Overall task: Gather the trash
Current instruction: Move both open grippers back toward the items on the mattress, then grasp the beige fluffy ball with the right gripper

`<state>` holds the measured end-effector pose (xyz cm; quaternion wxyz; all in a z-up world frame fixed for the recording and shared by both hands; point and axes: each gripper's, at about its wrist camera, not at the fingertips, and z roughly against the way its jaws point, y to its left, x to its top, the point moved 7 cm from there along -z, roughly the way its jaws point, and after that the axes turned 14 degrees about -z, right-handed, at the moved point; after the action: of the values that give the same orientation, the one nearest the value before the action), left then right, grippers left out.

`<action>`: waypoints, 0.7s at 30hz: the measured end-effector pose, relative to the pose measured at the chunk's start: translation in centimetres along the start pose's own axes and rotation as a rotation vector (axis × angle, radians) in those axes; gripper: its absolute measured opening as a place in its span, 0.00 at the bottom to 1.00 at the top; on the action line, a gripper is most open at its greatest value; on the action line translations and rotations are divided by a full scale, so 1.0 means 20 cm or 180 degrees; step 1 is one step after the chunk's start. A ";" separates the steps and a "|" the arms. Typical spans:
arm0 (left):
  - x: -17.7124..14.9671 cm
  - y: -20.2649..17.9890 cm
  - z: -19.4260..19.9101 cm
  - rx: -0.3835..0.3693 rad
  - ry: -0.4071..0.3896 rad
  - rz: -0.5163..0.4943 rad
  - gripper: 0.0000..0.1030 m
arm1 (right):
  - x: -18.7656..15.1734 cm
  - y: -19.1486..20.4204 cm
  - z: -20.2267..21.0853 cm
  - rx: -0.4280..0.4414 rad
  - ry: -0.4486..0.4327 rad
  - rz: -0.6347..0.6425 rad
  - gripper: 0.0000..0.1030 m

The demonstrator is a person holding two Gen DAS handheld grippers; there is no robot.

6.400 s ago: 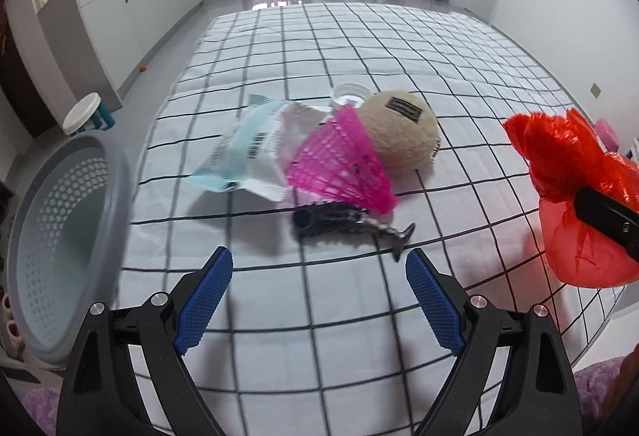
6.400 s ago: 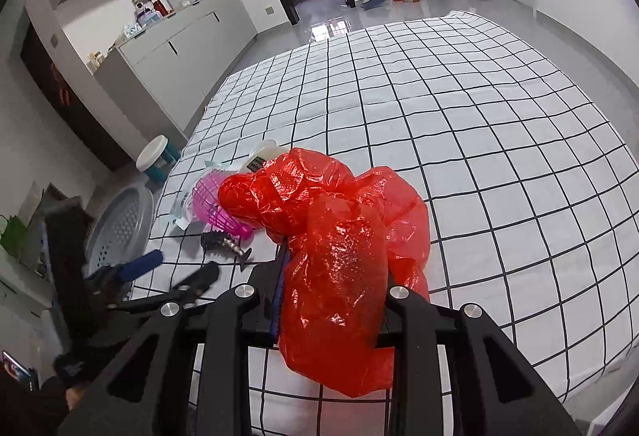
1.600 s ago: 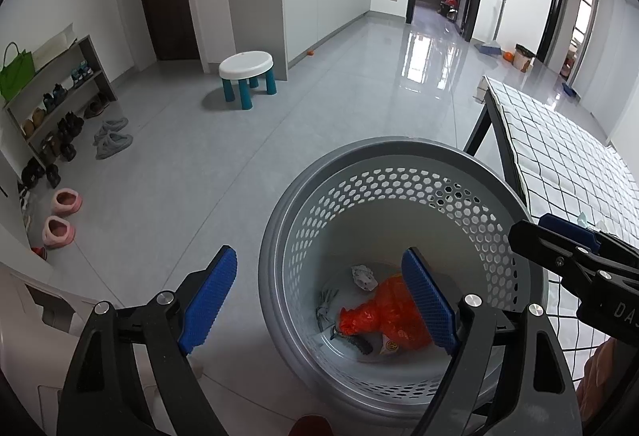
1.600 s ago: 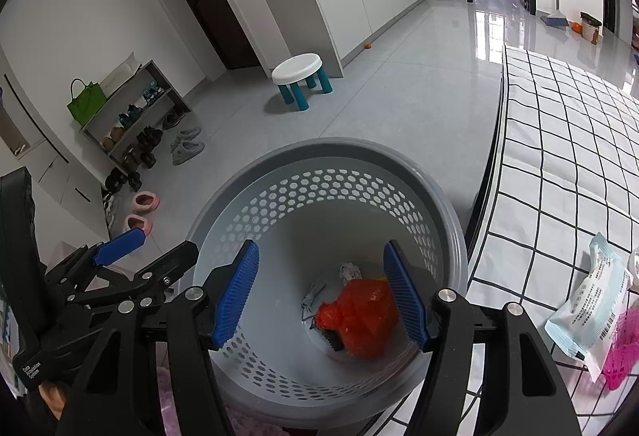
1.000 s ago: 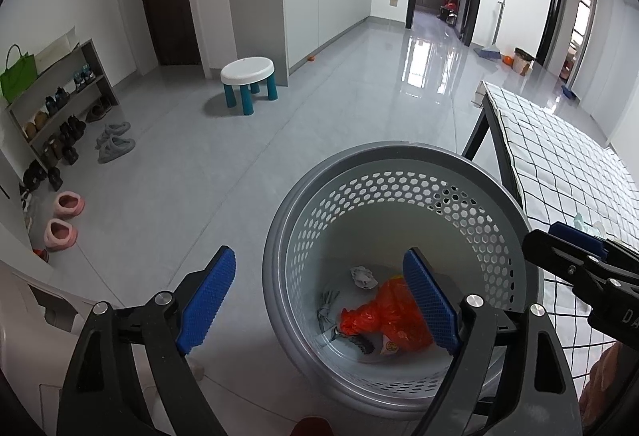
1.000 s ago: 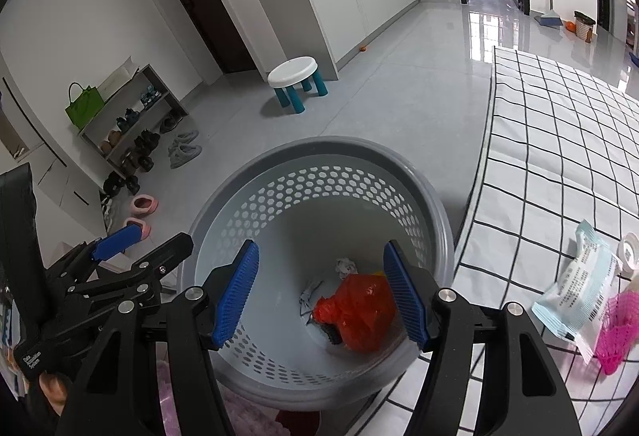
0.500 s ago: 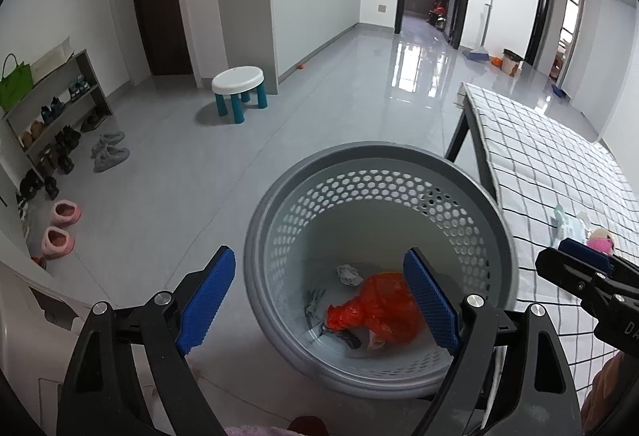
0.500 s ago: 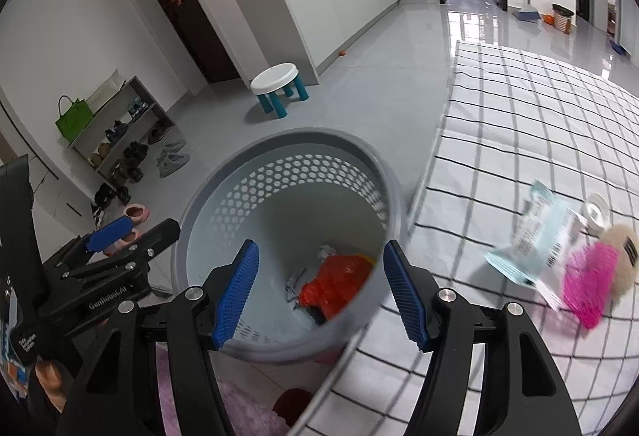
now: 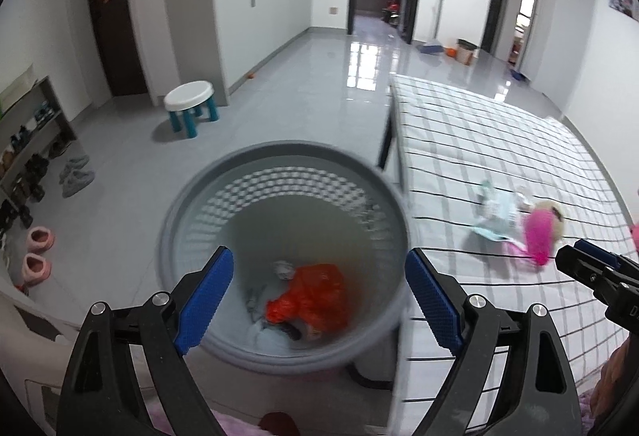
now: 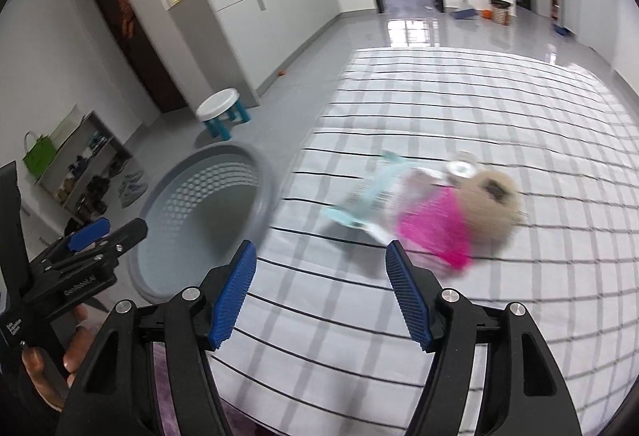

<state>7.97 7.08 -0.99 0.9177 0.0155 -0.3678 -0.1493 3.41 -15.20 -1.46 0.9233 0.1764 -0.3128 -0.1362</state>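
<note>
On grey floor, the perforated basket (image 9: 191, 204) holds crumpled red bag (image 9: 309, 294); both grippers gape empty.

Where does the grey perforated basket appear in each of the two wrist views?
Left wrist: grey basket fills lower centre, between the left gripper's blue fingers.
Right wrist: basket at left of centre, beside the checked cloth.
Shared landmark: white stool on blue legs.
</note>
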 end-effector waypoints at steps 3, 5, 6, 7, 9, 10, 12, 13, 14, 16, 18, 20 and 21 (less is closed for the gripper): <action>0.02 -0.11 0.00 -0.0091 -0.0018 -0.0075 0.83 | -0.01 -0.15 0.07 -0.0117 -0.0056 -0.0097 0.63; 0.03 -0.19 -0.01 -0.0153 -0.0021 -0.0140 0.84 | -0.01 -0.25 0.11 -0.0195 -0.0085 -0.0177 0.63; 0.03 -0.23 -0.01 -0.0179 -0.0022 -0.0170 0.84 | -0.01 -0.29 0.12 -0.0226 -0.0095 -0.0214 0.63; 0.04 -0.27 -0.01 -0.0209 -0.0021 -0.0209 0.84 | -0.01 -0.33 0.14 -0.0256 -0.0101 -0.0254 0.63; 0.05 -0.34 -0.02 -0.0254 -0.0019 -0.0267 0.84 | -0.02 -0.42 0.15 -0.0301 -0.0112 -0.0343 0.63; 0.05 -0.37 -0.02 -0.0270 -0.0018 -0.0288 0.84 | -0.02 -0.45 0.16 -0.0318 -0.0116 -0.0373 0.63; 0.06 -0.43 -0.03 -0.0299 -0.0013 -0.0338 0.84 | -0.02 -0.50 0.16 -0.0346 -0.0125 -0.0417 0.63; 0.06 -0.45 -0.04 -0.0304 -0.0007 -0.0356 0.84 | -0.01 -0.53 0.16 -0.0358 -0.0131 -0.0431 0.63; 0.06 -0.47 -0.05 -0.0310 -0.0001 -0.0370 0.84 | -0.01 -0.54 0.15 -0.0364 -0.0132 -0.0437 0.63; 0.06 -0.52 -0.07 -0.0327 0.0023 -0.0398 0.84 | 0.00 -0.57 0.14 -0.0379 -0.0116 -0.0440 0.63; 0.05 -0.55 -0.08 -0.0338 0.0041 -0.0411 0.84 | 0.02 -0.59 0.11 -0.0388 -0.0091 -0.0429 0.63; 0.06 -0.57 -0.10 -0.0339 0.0058 -0.0425 0.84 | 0.04 -0.60 0.09 -0.0403 -0.0083 -0.0395 0.63; 0.06 -0.59 -0.11 -0.0340 0.0065 -0.0427 0.84 | 0.05 -0.61 0.08 -0.0408 -0.0078 -0.0375 0.63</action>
<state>7.16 -4.65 -3.46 0.9089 -0.0073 -0.3482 -0.2296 1.51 -26.89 -4.64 0.9191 0.1334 -0.3039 -0.2122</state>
